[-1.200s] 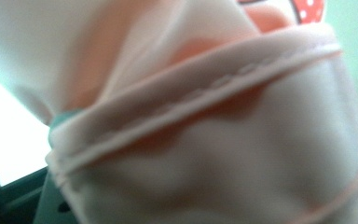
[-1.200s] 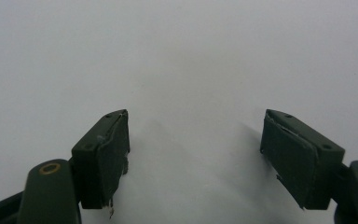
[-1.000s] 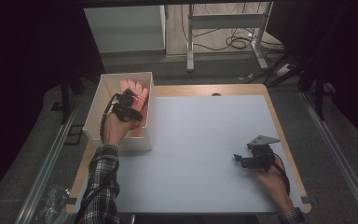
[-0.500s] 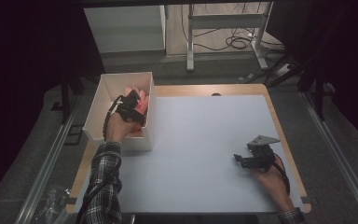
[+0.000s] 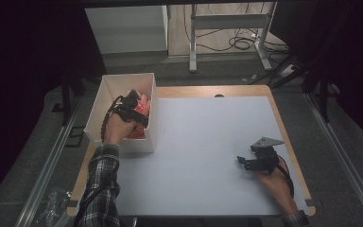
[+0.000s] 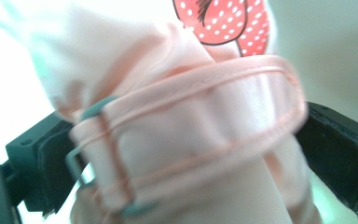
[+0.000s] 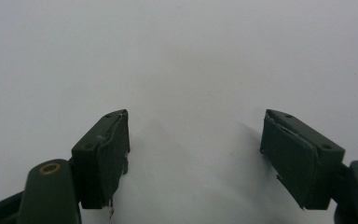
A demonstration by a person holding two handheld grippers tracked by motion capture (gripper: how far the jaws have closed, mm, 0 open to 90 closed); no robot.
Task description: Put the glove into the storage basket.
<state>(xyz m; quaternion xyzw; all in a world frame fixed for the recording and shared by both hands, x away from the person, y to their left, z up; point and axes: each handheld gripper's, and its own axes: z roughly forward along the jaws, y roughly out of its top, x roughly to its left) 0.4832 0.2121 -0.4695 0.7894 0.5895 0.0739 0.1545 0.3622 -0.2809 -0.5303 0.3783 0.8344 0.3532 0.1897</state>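
A pink garment [image 5: 143, 108] with a red polka-dot print [image 6: 219, 21] lies in the white box [image 5: 123, 78] at the table's left. My left gripper [image 5: 136, 98] reaches into the box. Its jaws have just been opening and stand wide, with a folded pink band of the garment [image 6: 191, 126] lying between them; the left gripper [image 6: 193, 154] no longer pinches it. My right gripper [image 5: 241, 161] rests on the white mat [image 5: 203, 142] at the right, its jaws pointing left. In its own view the right gripper [image 7: 196, 140] is open with nothing between the jaws.
The white mat covers most of the wooden table [image 5: 283, 137]. A metal rail [image 5: 47, 165] runs along the left side. Beyond the far edge stand a white cabinet [image 5: 127, 28] and a desk frame [image 5: 227, 21] with cables on the floor.
My left hand has shifted slightly toward the near side of the box, and the garment has sunk lower inside it. The right hand has stayed where it was.
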